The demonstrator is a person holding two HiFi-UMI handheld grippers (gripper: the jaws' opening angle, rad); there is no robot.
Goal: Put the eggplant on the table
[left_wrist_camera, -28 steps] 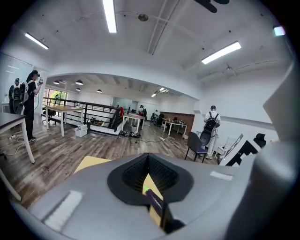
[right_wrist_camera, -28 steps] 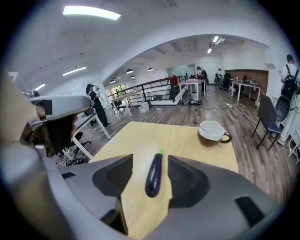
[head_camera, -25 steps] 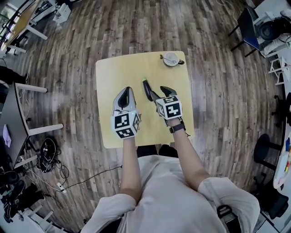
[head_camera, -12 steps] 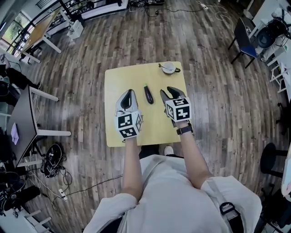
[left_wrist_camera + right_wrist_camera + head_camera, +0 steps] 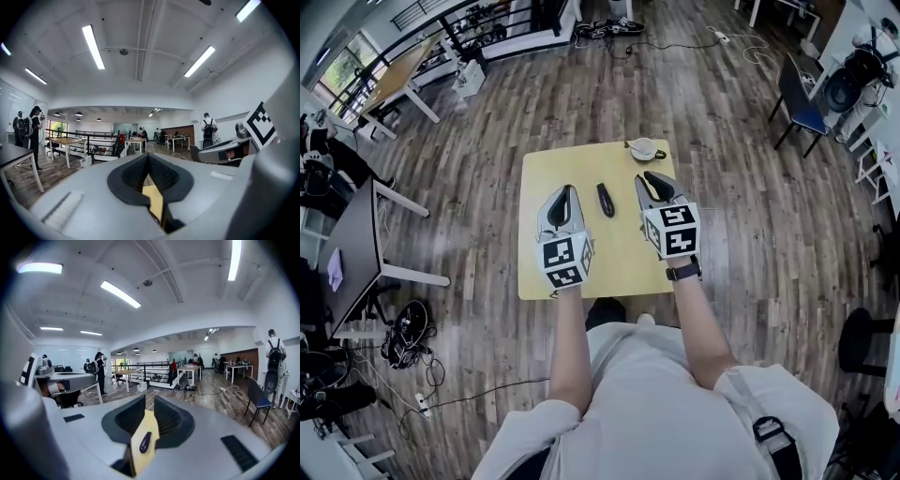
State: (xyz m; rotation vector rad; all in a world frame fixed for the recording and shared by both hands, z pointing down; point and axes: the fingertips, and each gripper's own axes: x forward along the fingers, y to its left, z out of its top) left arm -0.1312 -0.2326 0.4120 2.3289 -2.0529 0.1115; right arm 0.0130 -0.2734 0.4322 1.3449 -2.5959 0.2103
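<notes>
Low in the head view, the person: both forearms reach out over the near edge of the yellow desk, with one gripper in each hand.
Left of centre, the left gripper: its jaws are together with nothing between them. Its own view looks out level across the room, and only a sliver of desk shows beneath the closed tips. I judge it is simply held idle, clear of the work.
Right of centre, the right gripper: its jaws are a little apart and closing on nothing. Through the gap its own view shows the eggplant lying on the desk below, untouched. This reads to me as the pose after a let-go, held off the thing.
Between the grippers, the eggplant: it is dark and slim and lies flat on the bare desk top, apart from both grippers, with its length running near to far. Because it lies free on the desk, the task looks done.
Far edge of the desk, the cup: it is white with a dark handle, at upper centre of the frame, well apart from the eggplant. Its inside looks pale, and I cannot tell whether it holds anything. The eggplant is not in it.
Beyond the desk: a wooden floor lies all round, with another wooden desk at upper left and a blue chair at upper right.
</notes>
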